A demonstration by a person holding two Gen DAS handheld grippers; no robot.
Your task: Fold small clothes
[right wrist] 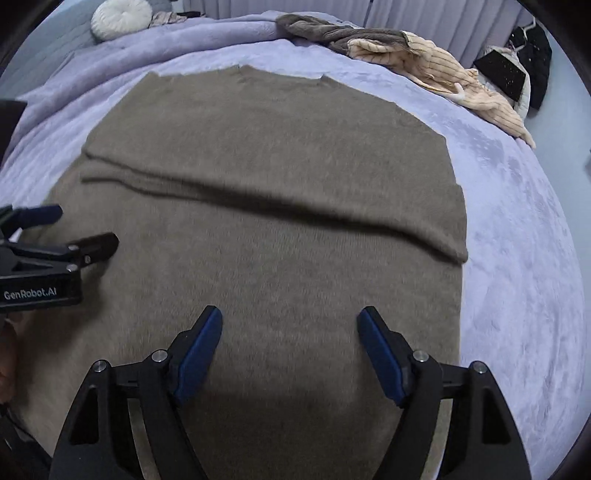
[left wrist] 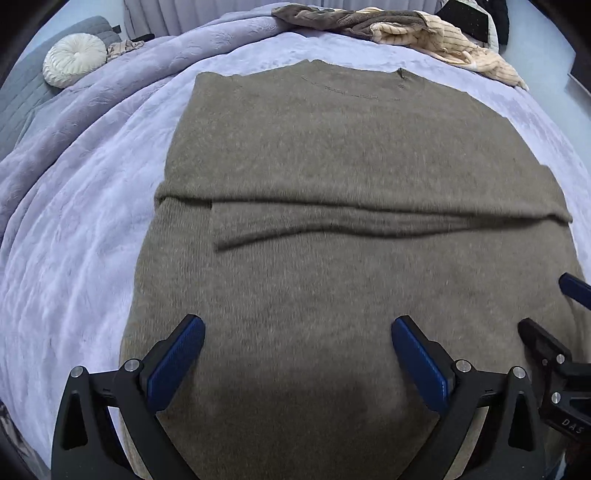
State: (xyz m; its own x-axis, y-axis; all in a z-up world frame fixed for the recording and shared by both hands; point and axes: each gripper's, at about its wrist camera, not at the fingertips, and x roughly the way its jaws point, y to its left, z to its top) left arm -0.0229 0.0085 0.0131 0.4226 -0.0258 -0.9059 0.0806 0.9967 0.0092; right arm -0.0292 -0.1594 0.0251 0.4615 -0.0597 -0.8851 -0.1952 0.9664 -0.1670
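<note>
So the brown sweater [left wrist: 332,155] lies flat in the middle of the bed [left wrist: 92,206], long axis running away from the cameras, neckline at the far end, with a fold ridge crossing it midway. Plenty of bare lavender blanket either side of the sweater; beyond its neckline sits a heap of clothes [left wrist: 406,26]. Left gripper [left wrist: 297,334] and right gripper [right wrist: 289,325] both hover over the near hem, fingers spread, grasping nothing. The hem itself is cut off below.

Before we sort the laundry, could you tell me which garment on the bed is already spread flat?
The brown sweater under both open grippers; the striped cream garment lies crumpled at the bed's far edge.
</note>
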